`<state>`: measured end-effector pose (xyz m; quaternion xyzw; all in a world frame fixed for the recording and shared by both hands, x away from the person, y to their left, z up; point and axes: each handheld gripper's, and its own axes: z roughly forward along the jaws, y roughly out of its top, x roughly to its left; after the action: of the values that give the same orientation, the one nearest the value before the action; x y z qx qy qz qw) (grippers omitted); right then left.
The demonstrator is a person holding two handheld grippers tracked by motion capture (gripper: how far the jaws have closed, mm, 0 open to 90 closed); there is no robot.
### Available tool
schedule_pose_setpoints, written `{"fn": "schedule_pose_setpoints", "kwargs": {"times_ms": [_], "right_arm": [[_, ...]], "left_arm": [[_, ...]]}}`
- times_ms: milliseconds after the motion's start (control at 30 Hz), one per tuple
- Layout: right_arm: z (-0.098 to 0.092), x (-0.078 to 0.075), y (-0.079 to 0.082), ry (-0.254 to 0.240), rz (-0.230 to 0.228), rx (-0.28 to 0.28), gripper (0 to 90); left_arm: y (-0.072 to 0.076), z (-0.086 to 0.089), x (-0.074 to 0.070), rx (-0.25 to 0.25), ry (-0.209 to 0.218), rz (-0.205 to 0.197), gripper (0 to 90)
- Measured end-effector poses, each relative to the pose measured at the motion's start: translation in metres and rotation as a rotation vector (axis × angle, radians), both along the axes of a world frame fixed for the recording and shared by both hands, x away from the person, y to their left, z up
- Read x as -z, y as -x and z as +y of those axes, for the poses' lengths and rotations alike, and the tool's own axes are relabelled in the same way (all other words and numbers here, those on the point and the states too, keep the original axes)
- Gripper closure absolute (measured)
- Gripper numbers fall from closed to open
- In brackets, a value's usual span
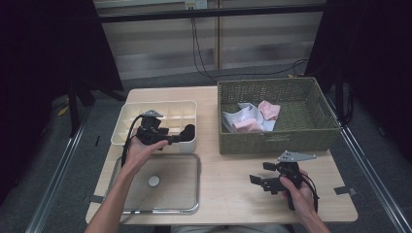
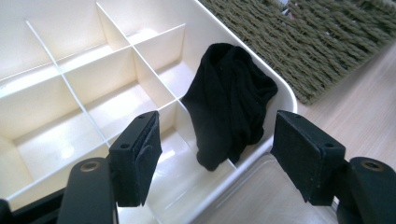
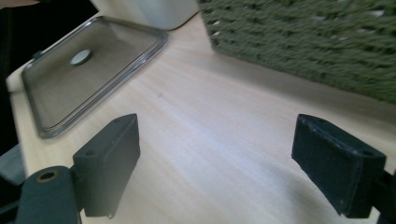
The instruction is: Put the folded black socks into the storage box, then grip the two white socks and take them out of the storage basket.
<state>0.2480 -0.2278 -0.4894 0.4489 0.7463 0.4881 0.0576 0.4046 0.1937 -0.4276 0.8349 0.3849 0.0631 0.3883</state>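
Note:
A black sock lies rolled in the corner compartment of a white divided box, leaning on the divider and the rounded rim. My left gripper is open just short of it, its pads clear of the cloth. In the high view the same sock sits at the near right corner of the box, with the left gripper pointing at it from the left. My right gripper is open and holds nothing above bare tabletop; in its own view the right gripper frames only wood.
A green woven basket at the back right holds pink cloth and white cloth. A clear lid with a white knob lies in front of the box. The table's front edge is close.

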Motion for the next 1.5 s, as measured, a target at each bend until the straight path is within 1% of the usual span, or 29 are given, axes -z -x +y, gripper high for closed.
{"fn": "schedule_pose_setpoints", "kwargs": {"times_ms": [33, 100, 167, 200, 233, 267, 333, 367, 467, 533, 567, 600, 667, 700, 767, 833, 900, 967, 1033, 1100, 1133, 1167, 1267, 1333, 1367, 1400, 1433, 1467, 1500], "right_arm": [[0.000, 0.000, 0.000, -0.004, 0.001, 0.003, 14.7], [-0.001, -0.001, 0.000, 0.000, -0.010, -0.003, 14.8], [-0.002, -0.002, 0.000, -0.005, -0.012, -0.006, 14.9], [-0.002, -0.002, -0.001, -0.011, -0.012, -0.007, 15.0], [-0.002, -0.002, -0.001, -0.016, -0.012, -0.021, 15.2], [-0.002, -0.002, -0.002, -0.014, -0.007, -0.024, 15.3], [0.001, -0.003, -0.004, -0.007, 0.004, -0.016, 18.2], [0.001, -0.003, -0.005, -0.005, 0.005, -0.020, 18.2], [0.002, -0.003, -0.008, 0.001, 0.015, 0.006, 19.2], [0.002, -0.003, -0.008, 0.001, 0.024, 0.017, 18.8], [0.002, -0.004, -0.008, 0.000, 0.019, 0.010, 19.1], [0.002, -0.004, -0.008, 0.008, 0.017, 0.014, 20.7], [0.003, -0.005, -0.006, 0.022, -0.013, 0.031, 23.8], [0.002, -0.006, -0.005, 0.034, -0.029, 0.038, 25.6], [0.001, -0.008, -0.004, 0.011, -0.027, 0.022, 31.8], [-0.001, -0.008, -0.002, -0.004, -0.029, 0.008, 36.2], [0.000, -0.008, -0.002, -0.001, -0.030, 0.008, 36.0], [0.000, -0.008, -0.003, -0.001, -0.017, 0.017, 40.3], [0.001, -0.008, -0.003, 0.002, -0.025, 0.021, 40.5], [0.001, -0.009, -0.003, -0.003, -0.038, 0.027, 41.3], [0.001, -0.009, -0.003, -0.008, -0.044, 0.028, 41.5], [0.001, -0.010, -0.003, -0.010, -0.052, 0.033, 41.9], [0.000, -0.011, -0.003, -0.013, -0.080, 0.055, 43.6], [-0.001, -0.012, -0.003, -0.010, -0.079, 0.059, 43.1], [-0.001, -0.013, -0.004, -0.013, -0.080, 0.056, 43.2], [0.000, -0.014, -0.004, -0.008, -0.077, 0.049, 43.0], [0.000, -0.015, -0.004, -0.004, -0.075, 0.044, 42.7], [0.000, -0.016, -0.004, -0.004, -0.067, 0.038, 42.7], [0.001, -0.017, -0.005, -0.004, -0.065, 0.032, 42.9]], "left_arm": [[0.002, 0.001, 0.000, 0.002, -0.018, -0.007, 32.1], [0.004, 0.005, 0.000, 0.003, -0.012, -0.008, 31.8], [0.007, 0.008, -0.002, -0.006, 0.003, -0.016, 30.3], [0.009, 0.010, -0.003, -0.005, 0.022, -0.012, 29.3], [0.013, 0.010, -0.005, 0.007, 0.023, -0.012, 27.7], [0.017, 0.008, -0.007, 0.027, 0.020, -0.027, 25.2], [0.025, 0.005, -0.010, 0.051, 0.012, -0.049, 25.6], [0.028, 0.005, -0.011, 0.063, 0.025, -0.054, 25.7], [0.037, 0.004, -0.012, 0.081, 0.005, -0.075, 27.0], [0.043, 0.005, -0.010, 0.065, 0.024, -0.071, 27.4], [0.045, 0.006, -0.010, 0.066, 0.018, -0.075, 27.4], [0.048, 0.007, -0.009, 0.067, 0.008, -0.091, 28.1], [0.053, 0.009, -0.009, 0.069, 0.011, -0.090, 32.4], [0.056, 0.010, -0.008, 0.060, 0.003, -0.099, 30.5], [0.063, 0.012, -0.008, 0.055, 0.013, -0.101, 30.6], [0.071, 0.015, -0.005, 0.053, 0.008, -0.117, 31.8], [0.076, 0.017, -0.002, 0.053, 0.017, -0.115, 32.2], [0.082, 0.019, 0.002, 0.030, 0.028, -0.122, 32.9], [0.087, 0.022, 0.007, 0.027, 0.047, -0.120, 34.0], [0.092, 0.024, 0.011, 0.024, 0.052, -0.125, 34.8], [0.095, 0.025, 0.014, 0.025, 0.060, -0.111, 34.8], [0.098, 0.026, 0.016, 0.024, 0.055, -0.107, 34.2], [0.107, 0.028, 0.020, 0.021, 0.044, -0.132, 34.0], [0.112, 0.029, 0.021, 0.008, 0.054, -0.131, 33.7], [0.114, 0.031, 0.024, -0.002, 0.093, -0.106, 32.6], [0.116, 0.032, 0.025, -0.010, 0.118, -0.086, 32.0], [0.118, 0.033, 0.027, -0.019, 0.108, -0.087, 31.6], [0.122, 0.033, 0.028, -0.017, 0.081, -0.105, 30.5], [0.124, 0.034, 0.030, -0.013, 0.074, -0.105, 30.4]]}}
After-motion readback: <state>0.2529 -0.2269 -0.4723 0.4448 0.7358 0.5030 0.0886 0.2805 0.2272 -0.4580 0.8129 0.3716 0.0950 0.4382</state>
